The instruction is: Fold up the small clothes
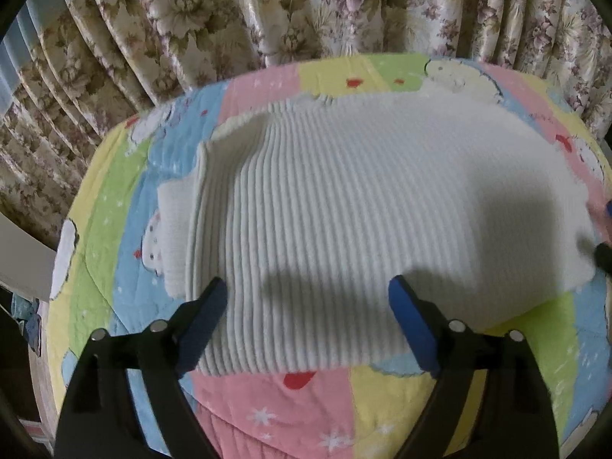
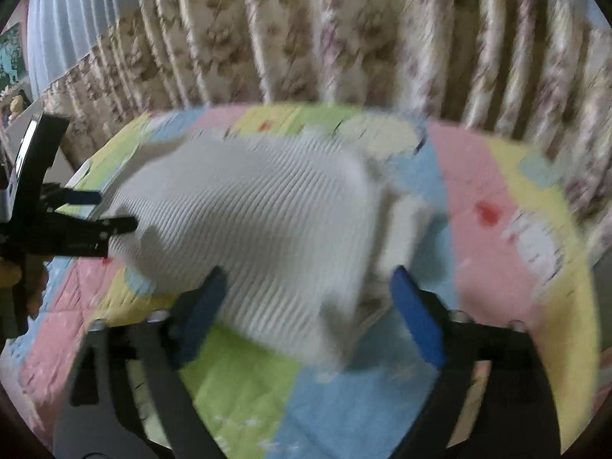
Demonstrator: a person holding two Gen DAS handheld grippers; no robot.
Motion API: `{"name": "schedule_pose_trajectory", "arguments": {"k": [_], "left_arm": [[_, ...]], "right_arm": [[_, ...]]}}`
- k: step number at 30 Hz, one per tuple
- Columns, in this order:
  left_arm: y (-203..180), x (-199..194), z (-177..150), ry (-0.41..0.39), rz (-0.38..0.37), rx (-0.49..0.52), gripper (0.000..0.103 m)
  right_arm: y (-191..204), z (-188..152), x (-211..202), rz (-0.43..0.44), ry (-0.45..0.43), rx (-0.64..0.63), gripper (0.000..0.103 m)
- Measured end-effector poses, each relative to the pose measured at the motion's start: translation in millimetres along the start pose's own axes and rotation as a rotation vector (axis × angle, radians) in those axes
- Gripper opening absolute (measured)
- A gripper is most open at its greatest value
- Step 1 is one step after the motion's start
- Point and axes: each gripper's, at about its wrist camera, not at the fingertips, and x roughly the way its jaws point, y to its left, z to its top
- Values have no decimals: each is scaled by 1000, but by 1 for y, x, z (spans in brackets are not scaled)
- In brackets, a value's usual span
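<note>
— At the lower middle of the left wrist view, what does the left gripper [image 1: 306, 298] do?

— Its blue fingers stand wide apart and hold nothing. They sit over the near edge of the white ribbed garment [image 1: 344, 199], which lies flat in the centre of the frame on the striped quilt [image 1: 298, 413]. A sleeve or side part seems folded in at the left of the cloth.

— And more to the right?

— In the right wrist view the right gripper [image 2: 306, 298] is also spread wide and empty, above the near corner of the same garment. This picture is blurred, so it cannot be said whether the fingers touch the cloth.

— Which step is it?

— Probably one fold is made and the next one is being prepared. Both grippers likely must close on the near hem and carry it over together, evenly, or the knit will wrinkle.

— The room?

— The quilt has pastel bands with red hearts. Behind it, across the upper frame, hangs a flowered curtain [image 1: 267, 7].
</note>
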Motion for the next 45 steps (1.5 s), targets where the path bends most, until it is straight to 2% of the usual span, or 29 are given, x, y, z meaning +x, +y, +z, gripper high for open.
{"name": "schedule_pose_trajectory", "arguments": {"k": [3,8,14,19,24,27,31,36,39,40,42,44,45], "left_arm": [[-11,0,11,-4,-8,1,91],[-25,16,20,35,-29,-3,91],[-29,31,26,55,-24,-41,93],[-28,34,24,55,-13,-56,99],[-27,34,22,53,-14,-52,99],[-29,34,22,51,-7,-43,100],[-31,36,22,48,0,-32,101],[-30,38,22,48,-8,-33,102],[-29,39,22,46,-8,-32,102],[-30,39,22,46,-8,-31,102],[-29,40,21,42,-9,-29,102],[-29,40,20,37,-13,-23,102],[-28,40,20,35,-16,-20,102]], "right_arm": [[-22,8,9,-37,-1,35,100],[-48,1,40,5,37,149,100],[-63,-9,63,100,43,297,100],[-71,-18,77,188,61,413,100],[-58,-21,74,182,78,350,100],[-47,-23,73,226,101,337,99],[-30,-19,79,188,124,251,98],[-34,-7,89,216,128,272,98],[-36,-1,93,239,131,289,94],[-38,1,92,242,128,296,89],[-42,2,90,250,130,318,78],[-47,2,88,239,149,328,57],[-48,3,88,234,158,326,53]]}}
